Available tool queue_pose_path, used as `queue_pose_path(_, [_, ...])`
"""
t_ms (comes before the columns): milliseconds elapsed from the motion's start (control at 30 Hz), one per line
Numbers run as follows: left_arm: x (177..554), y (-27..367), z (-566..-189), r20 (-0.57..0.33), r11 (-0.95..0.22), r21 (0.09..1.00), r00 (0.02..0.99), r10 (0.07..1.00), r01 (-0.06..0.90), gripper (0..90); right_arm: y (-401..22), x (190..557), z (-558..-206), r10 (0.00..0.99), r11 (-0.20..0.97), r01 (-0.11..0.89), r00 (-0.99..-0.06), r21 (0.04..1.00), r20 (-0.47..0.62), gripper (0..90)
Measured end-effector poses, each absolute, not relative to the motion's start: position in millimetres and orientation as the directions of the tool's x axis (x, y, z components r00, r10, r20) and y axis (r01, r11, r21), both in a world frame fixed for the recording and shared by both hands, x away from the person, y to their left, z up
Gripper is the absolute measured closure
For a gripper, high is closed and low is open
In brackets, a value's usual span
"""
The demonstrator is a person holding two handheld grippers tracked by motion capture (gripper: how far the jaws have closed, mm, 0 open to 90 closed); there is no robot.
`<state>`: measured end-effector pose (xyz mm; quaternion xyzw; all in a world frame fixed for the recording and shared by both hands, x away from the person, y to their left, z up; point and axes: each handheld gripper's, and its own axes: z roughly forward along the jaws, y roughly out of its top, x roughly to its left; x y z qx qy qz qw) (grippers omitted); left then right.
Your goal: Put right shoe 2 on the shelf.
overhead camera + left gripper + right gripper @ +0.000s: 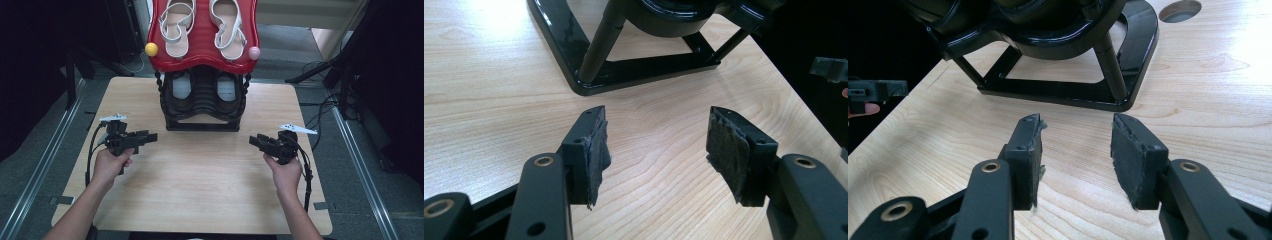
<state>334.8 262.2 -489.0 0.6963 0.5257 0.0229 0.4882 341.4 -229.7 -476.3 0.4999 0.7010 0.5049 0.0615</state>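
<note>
High view: nearest the person, two hands come in from the bottom edge, the left gripper and the right gripper held low over the bare wooden worktop, well apart, each pointing inward. In the left gripper view its fingers stand wide apart with nothing between them, worn pads facing each other over the wood grain; in the right gripper view the fingers are likewise apart and empty, with a slightly narrower gap.

Beyond them, at the far middle of the worktop, stands the black shoe rack, its foot frame flat on the wood. A pair of dark shoes sits on its lower tier. Above, the red top tier carries a pair of white strappy sandals, side by side.

The step in hand looks like an approach to the rack. To do it well, each gripper should rise above the tier's rim before closing in, keep its fingers open until they straddle a strap or sole edge, and avoid nudging the light rack, which could slide or tip.
</note>
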Motion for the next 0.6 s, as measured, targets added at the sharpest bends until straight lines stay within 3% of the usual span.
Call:
queue_pose_path(367, [335.3,260.4,-489.9,-0.481,0.020,0.694,0.444,0.756,0.719,39.3,-226.1,341.2,-480.2,0.767,0.001,0.643,-0.492,0.765,0.413,55.7])
queue_pose_path(600, [336.5,257.1,-492.5,-0.471,-0.004,0.684,0.445,0.762,0.730,35.7,-223.5,343.6,-484.6,0.773,0.031,0.637,-0.504,0.770,0.386,50.5])
